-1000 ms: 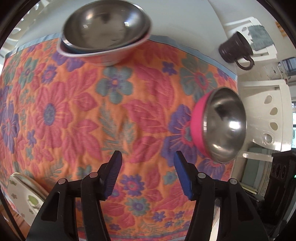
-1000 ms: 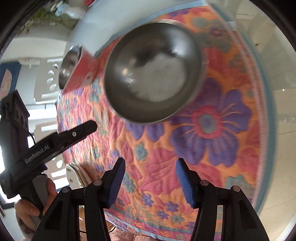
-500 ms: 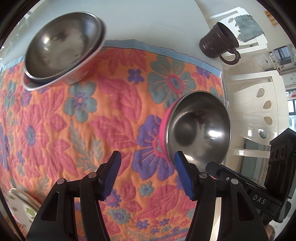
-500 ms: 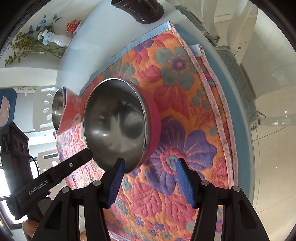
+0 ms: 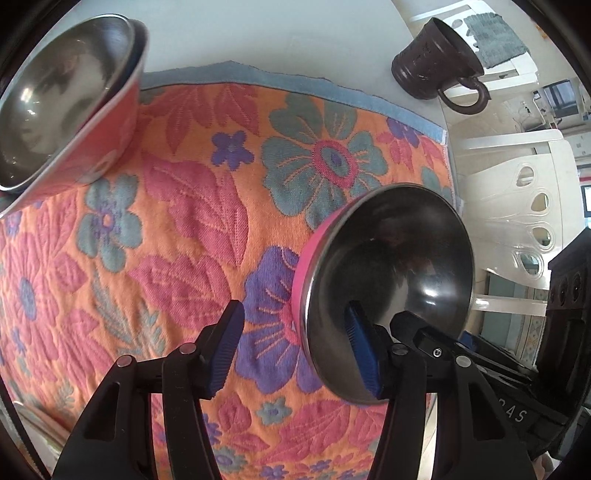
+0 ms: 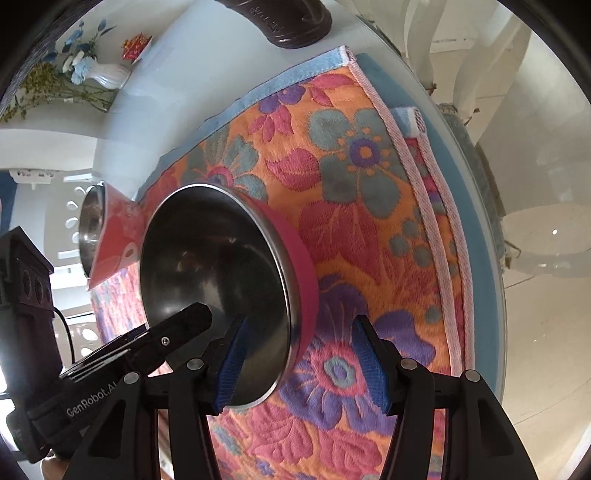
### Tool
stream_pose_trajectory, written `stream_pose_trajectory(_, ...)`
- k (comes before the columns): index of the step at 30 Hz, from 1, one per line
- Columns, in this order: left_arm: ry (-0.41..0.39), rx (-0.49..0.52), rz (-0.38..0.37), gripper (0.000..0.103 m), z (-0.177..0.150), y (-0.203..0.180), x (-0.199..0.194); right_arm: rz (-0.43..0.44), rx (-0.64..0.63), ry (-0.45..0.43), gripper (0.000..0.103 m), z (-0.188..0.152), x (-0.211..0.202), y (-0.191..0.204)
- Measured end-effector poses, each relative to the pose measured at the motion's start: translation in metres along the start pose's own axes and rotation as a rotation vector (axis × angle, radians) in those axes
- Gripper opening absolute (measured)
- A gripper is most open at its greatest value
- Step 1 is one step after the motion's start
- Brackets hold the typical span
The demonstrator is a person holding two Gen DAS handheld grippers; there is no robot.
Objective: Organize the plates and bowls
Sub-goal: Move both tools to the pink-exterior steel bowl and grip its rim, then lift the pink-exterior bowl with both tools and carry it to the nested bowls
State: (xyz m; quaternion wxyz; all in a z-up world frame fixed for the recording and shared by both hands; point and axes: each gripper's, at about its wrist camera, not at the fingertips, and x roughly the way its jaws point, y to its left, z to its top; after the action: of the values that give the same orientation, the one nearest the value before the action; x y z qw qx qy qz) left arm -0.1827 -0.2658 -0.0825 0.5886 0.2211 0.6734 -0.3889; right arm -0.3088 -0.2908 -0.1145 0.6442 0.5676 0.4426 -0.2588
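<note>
A pink bowl with a steel inside [image 5: 388, 280] sits on the floral cloth [image 5: 184, 229]; it also shows in the right wrist view [image 6: 214, 266]. My left gripper [image 5: 295, 350] is open and straddles the bowl's near rim, right finger inside, left finger outside. My right gripper [image 6: 303, 363] is open and straddles the rim too, left finger inside. A stack of steel bowls in a red-orange bowl [image 5: 55, 118] stands at the far left, seen small in the right wrist view [image 6: 107, 240].
A dark brown mug [image 5: 436, 66] stands on the white table beyond the cloth, also in the right wrist view [image 6: 291, 22]. A white vase with flowers [image 6: 107, 75] is at the far end. White chairs [image 5: 517, 206] stand beside the table. The cloth's folded edge [image 6: 436, 221] lies right.
Both grippers have closed in on the pink bowl from opposite sides; each now has one finger inside its rim. The bowl stack has slid toward the left edge of the left view.
</note>
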Motion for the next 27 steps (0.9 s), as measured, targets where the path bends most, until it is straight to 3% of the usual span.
stream_pose_trajectory(5, 0.005, -0.027, 0.008, 0.048, 0.008, 0.005, 0.014, -0.052, -0.032, -0.013, 0.053, 0.008, 0.007, 0.007)
stream_pose_trajectory(7, -0.005, -0.031, -0.004, 0.043, 0.01, 0.005, 0.015, -0.078, -0.049, -0.021, 0.046, 0.01, 0.008, 0.012)
stream_pose_trajectory(9, 0.004, -0.049, -0.04, 0.03, 0.012, 0.005, 0.014, -0.083, -0.056, -0.022, 0.04, 0.012, 0.01, 0.015)
stream_pose_trajectory(10, 0.005, -0.06, -0.055, 0.028, 0.012, 0.006, 0.014, -0.077, -0.059, -0.019, 0.034, 0.012, 0.012, 0.017)
stream_pose_trajectory(13, 0.004, -0.101, -0.092, 0.018, 0.012, 0.008, 0.017, -0.058, -0.06, -0.01, 0.027, 0.014, 0.014, 0.02)
stream_pose_trajectory(27, -0.02, -0.106, -0.078, 0.014, -0.005, 0.03, -0.002, -0.079, -0.1, -0.013, 0.019, 0.003, 0.002, 0.039)
